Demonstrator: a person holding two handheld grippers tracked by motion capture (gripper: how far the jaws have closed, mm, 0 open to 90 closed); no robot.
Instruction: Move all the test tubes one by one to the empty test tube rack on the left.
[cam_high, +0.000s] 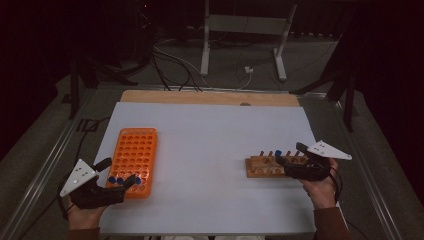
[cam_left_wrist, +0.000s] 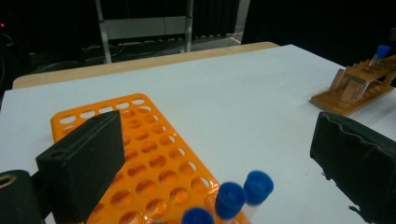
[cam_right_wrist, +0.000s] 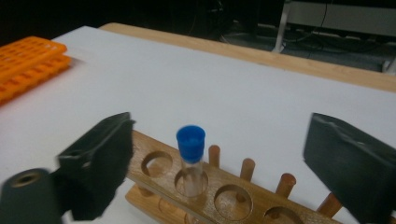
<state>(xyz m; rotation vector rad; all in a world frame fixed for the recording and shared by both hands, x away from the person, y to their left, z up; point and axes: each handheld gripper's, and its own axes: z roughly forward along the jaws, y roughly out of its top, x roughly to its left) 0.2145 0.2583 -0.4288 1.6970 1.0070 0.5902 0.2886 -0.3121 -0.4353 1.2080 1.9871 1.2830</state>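
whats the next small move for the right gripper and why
Probably close the right gripper on the blue-capped tube and lift it straight up. The tube stands upright in the wooden rack, between the open jaws with gaps on both sides. The orange rack already holds blue-capped tubes, so it likely belongs there.

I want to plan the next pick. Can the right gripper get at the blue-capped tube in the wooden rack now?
Probably yes. The right gripper has open jaws on either side of the blue-capped tube, which stands upright in the wooden rack, with nothing between.
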